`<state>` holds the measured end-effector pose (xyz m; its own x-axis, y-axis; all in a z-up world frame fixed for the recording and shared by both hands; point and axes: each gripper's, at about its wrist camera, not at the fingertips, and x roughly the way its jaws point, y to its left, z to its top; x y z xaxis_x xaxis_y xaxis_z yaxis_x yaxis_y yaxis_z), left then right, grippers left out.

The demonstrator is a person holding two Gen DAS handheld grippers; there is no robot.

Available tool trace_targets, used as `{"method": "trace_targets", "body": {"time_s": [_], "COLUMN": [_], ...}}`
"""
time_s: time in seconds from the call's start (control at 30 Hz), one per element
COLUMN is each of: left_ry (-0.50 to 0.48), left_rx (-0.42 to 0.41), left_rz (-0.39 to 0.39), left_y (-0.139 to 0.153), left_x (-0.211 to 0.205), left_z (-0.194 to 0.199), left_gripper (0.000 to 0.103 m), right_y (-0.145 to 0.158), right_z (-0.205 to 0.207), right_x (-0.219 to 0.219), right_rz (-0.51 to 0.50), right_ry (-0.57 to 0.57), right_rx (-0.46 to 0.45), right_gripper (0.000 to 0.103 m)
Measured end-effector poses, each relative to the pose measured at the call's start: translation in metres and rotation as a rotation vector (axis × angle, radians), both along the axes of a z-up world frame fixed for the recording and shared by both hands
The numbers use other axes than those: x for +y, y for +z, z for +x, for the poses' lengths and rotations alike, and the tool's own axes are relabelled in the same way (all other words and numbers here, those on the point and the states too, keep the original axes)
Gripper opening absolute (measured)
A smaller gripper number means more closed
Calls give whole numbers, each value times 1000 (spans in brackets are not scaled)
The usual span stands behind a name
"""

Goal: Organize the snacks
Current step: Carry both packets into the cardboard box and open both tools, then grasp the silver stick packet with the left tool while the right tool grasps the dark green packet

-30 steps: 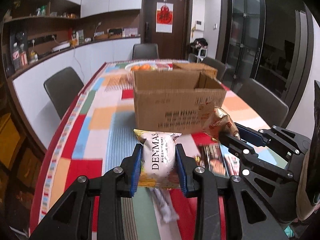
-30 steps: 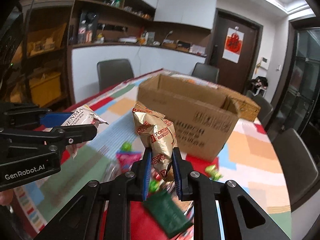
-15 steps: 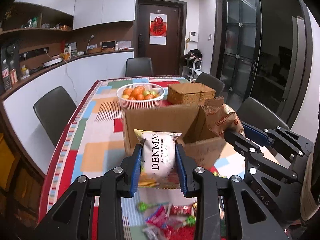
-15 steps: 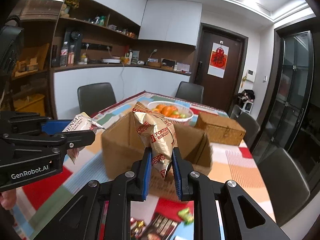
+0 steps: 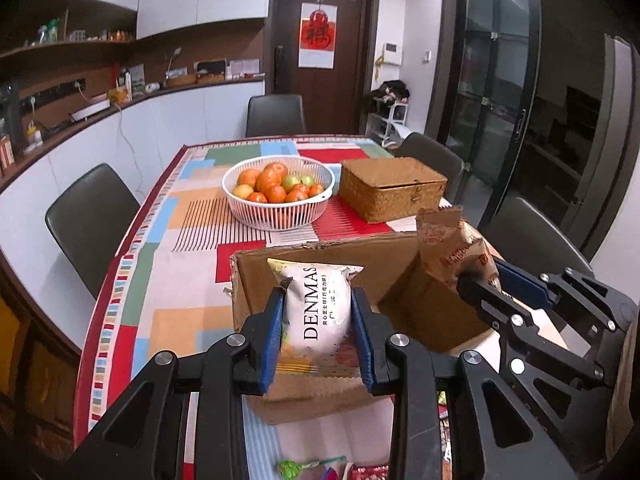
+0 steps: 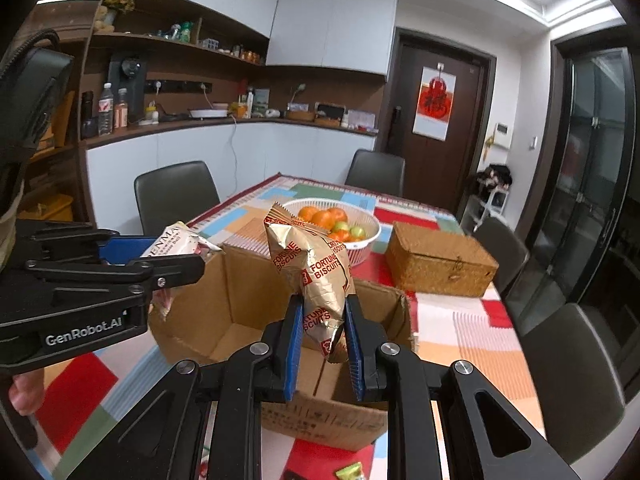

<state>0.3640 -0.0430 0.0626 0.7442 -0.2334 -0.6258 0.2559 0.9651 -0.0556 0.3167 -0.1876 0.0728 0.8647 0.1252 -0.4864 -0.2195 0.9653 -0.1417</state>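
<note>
My left gripper is shut on a white DENMAS snack bag and holds it above the open cardboard box. My right gripper is shut on a gold Fortune Biscuits bag and holds it over the same box. Each gripper shows in the other's view: the right one at the box's right side, the left one at its left side. The box's inside looks bare where it shows.
A white basket of oranges and a woven lidded box stand beyond the cardboard box on the patchwork tablecloth. Loose candies lie near the front edge. Dark chairs surround the table.
Both grippers have risen and moved forward with their bags, from in front of the box's side to above its open top. The loose snacks on the table have dropped below view.
</note>
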Motion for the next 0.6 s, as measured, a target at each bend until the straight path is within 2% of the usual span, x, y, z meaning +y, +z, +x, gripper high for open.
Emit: {"method": "trace_targets", "body": {"time_s": [0.07,0.13,0.17,0.2,0.23,0.37,0.53,0.6], "left_ry": [13,33,40,53,62,75,81,77], "left_rx": [7,-6,-17,-37,-51,-93,-115,-116], "left_rz": [21,55,61,68,80,114,111,111], "left_y": [-3,-4,-4,-2,-1,4,11,11], "left_x": [-3,-4,-3,-2,-1,2,8,10], "left_z": [8,9,7,3,-2,-27,-60,-75], "left_gripper": [35,51,61,62,62,62,64,65], "right_y": [-5,-9,-12,-13,-15,-17,-13,-9], "right_z": [11,18,23,24,23,10,-17,-31], "right_x": [-2,-3,-4,-4,-6,-12,-15,-17], "right_rz": [4,2,6,10,17,25,52,54], "right_ry": [-4,-4,1,-2,-18,-28,-3,7], "right_rx": [23,44,60,66,66,45,45,40], "right_gripper": [21,22,29,40,43,44,44,47]}}
